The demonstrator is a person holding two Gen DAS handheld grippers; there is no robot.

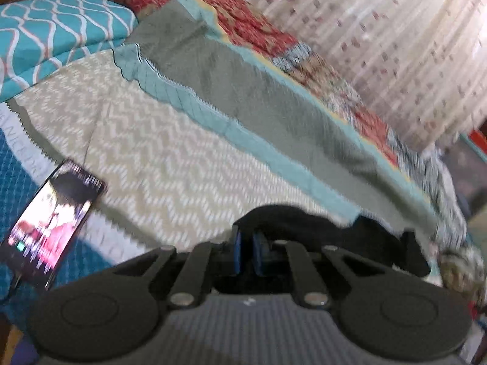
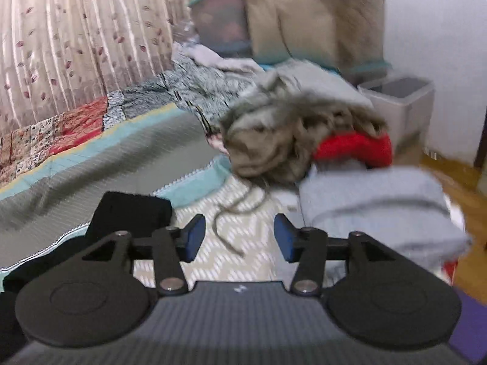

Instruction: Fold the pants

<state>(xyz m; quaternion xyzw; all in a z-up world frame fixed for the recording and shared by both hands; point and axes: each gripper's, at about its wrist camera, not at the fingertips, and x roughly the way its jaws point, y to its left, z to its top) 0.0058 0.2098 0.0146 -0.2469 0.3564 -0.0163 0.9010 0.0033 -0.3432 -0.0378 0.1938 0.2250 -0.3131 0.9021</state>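
No legible text, phone (image 1: 51, 228) screen blurred

A bedroom in a home.
A bed (image 1: 170, 140) with layered quilts and a pillow (image 1: 54, 30), pleated curtains (image 2: 76, 36) behind, heaped laundry (image 2: 292, 140), a storage bin (image 2: 401, 103).

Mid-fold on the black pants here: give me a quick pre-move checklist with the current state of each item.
1. Left gripper closed: ok, blue pads nearly together.
2. Black pants actually pinched by the left gripper: cannot tell; the cloth lies just past the pads, picture blurred.
3. Right gripper free to take a hold: ok, jaws apart, nothing between them.
4. Pants within the right gripper's view: ok, black cloth left of its left finger.
5. Phone off the pants: ok, lying apart on the bed.
6. Clothes pile out of the way: cannot tell.
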